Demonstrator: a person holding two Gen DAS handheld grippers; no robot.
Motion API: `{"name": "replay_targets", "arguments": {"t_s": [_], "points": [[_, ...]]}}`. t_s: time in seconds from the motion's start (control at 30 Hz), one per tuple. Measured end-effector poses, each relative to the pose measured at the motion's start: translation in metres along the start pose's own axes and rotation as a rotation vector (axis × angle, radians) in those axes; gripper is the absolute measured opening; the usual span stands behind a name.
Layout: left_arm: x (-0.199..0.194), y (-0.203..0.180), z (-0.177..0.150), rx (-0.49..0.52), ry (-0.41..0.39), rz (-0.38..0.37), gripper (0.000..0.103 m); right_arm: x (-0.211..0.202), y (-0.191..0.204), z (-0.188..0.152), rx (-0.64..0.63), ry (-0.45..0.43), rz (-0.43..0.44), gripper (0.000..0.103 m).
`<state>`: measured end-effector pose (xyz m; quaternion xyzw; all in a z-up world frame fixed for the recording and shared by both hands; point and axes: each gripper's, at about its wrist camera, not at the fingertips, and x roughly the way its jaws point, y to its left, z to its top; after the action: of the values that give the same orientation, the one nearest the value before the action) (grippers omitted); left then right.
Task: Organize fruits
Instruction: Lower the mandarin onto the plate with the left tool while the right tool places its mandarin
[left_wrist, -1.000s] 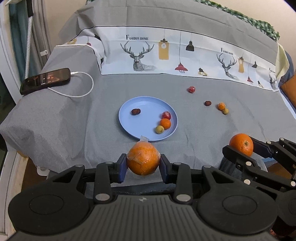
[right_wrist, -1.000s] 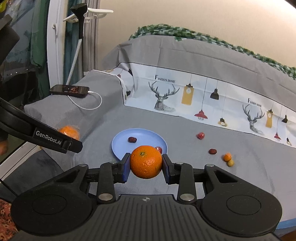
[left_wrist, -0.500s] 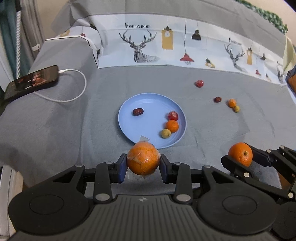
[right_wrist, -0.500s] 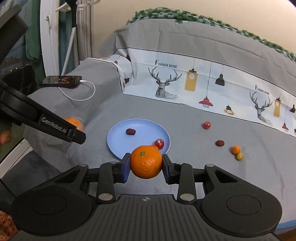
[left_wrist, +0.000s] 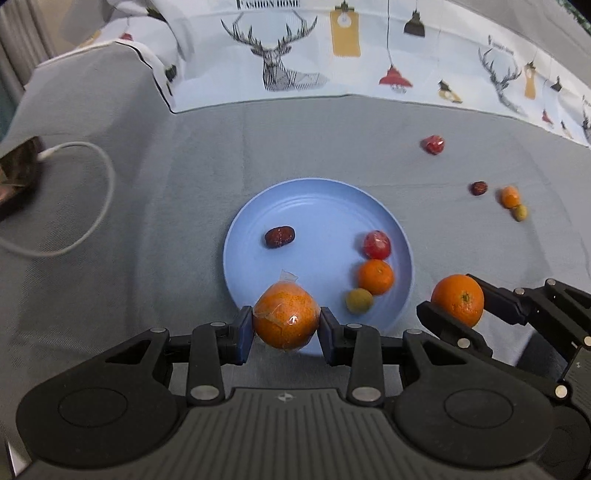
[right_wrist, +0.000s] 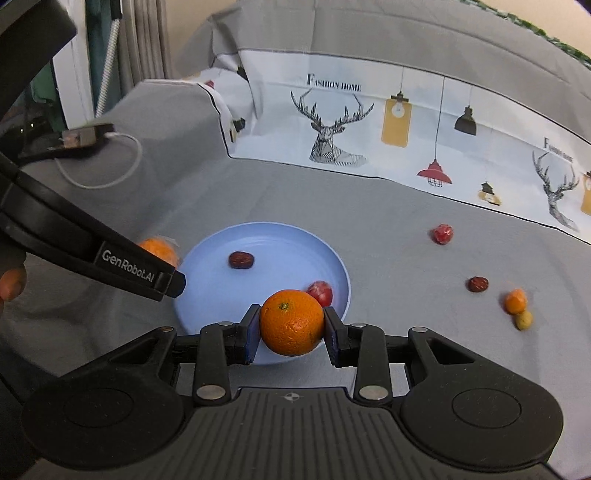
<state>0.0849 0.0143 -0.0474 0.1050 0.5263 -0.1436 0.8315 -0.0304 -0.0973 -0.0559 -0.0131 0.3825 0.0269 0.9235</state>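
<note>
My left gripper (left_wrist: 286, 326) is shut on a plastic-wrapped orange (left_wrist: 286, 314), held over the near rim of the blue plate (left_wrist: 317, 206). On that plate lie a dark date (left_wrist: 279, 236), a red wrapped fruit (left_wrist: 376, 244), a small tangerine (left_wrist: 375, 276) and a small green fruit (left_wrist: 358, 301). My right gripper (right_wrist: 291, 328) is shut on a bare orange (right_wrist: 291, 322), just right of the plate's near edge (right_wrist: 207, 321). The left wrist view shows that orange (left_wrist: 458, 300) between the right gripper's fingers.
Loose on the grey cloth to the right lie a red wrapped fruit (left_wrist: 433, 144), a dark date (left_wrist: 478, 188), a small tangerine (left_wrist: 510, 195) and a green fruit (left_wrist: 520, 212). A phone (left_wrist: 16, 173) with a white cable (left_wrist: 88, 206) lies at the far left.
Both grippers have come forward and down toward the plate, each still carrying its orange. The plate and loose fruits now look larger and nearer.
</note>
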Motion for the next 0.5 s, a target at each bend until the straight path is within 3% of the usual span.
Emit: {"name": "replay_targets", "arguments": {"t_s": [0.47,0.5], "points": [[0.076,0.001,0.037,0.047,0.046,0.02,0.041,0.091,-0.019,0.005,-0.043,0.091,0.009,0.037],[0.079,0.001,0.039,0.051,0.037,0.012,0.045,0.095,-0.02,0.006,-0.045,0.093,0.01,0.038]]}}
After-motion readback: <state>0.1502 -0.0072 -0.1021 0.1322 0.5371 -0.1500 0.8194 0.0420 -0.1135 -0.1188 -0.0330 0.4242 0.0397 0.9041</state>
